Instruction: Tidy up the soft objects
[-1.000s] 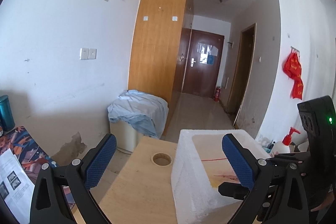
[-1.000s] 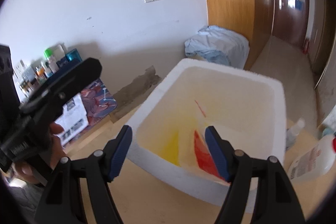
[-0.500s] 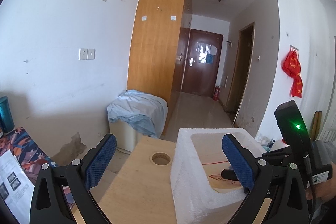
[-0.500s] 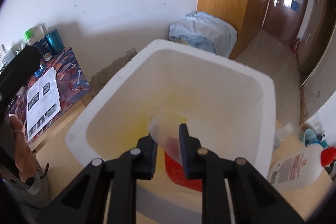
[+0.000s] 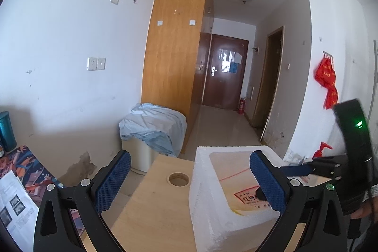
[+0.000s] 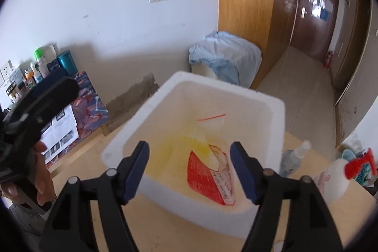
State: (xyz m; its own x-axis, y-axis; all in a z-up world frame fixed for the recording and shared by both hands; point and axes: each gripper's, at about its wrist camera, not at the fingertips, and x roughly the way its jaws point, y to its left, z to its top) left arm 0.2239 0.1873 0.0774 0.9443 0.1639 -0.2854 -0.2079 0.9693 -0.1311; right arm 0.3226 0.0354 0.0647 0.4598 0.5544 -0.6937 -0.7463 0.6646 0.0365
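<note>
A white foam box (image 6: 257, 108) is seen standing on the wooden bench (image 6: 165, 226); inside it a soft plastic pouch (image 6: 208, 171) with a red printed label and a yellowish part is seen lying on the box floor, and it is the only such object that can be made out. The right tongs (image 6: 190, 171) are held above the near rim of the box, pointed down into it; their jaws have just been opening and now stand wide apart, with the pouch seen between them in the picture but well below the pads, so nothing is gripped. The left tongs (image 5: 186, 183) are held level beside the box, likewise released and empty, one pad showing in front of the box wall and the other over bare bench near a round hole (image 5: 178, 179) in the board. The step in hand is judged to be the letting-go of the pouch into the box; the drop appears to be done. For the next move, the right tongs would have to be lifted clear of the rim and carried to another soft object; none is shown within reach in either view, so it must first be found. A pump bottle (image 6: 335, 178) and a small spray bottle (image 6: 293, 160) stand just beside the box on the right and would need to be avoided in the withdrawal.
</note>
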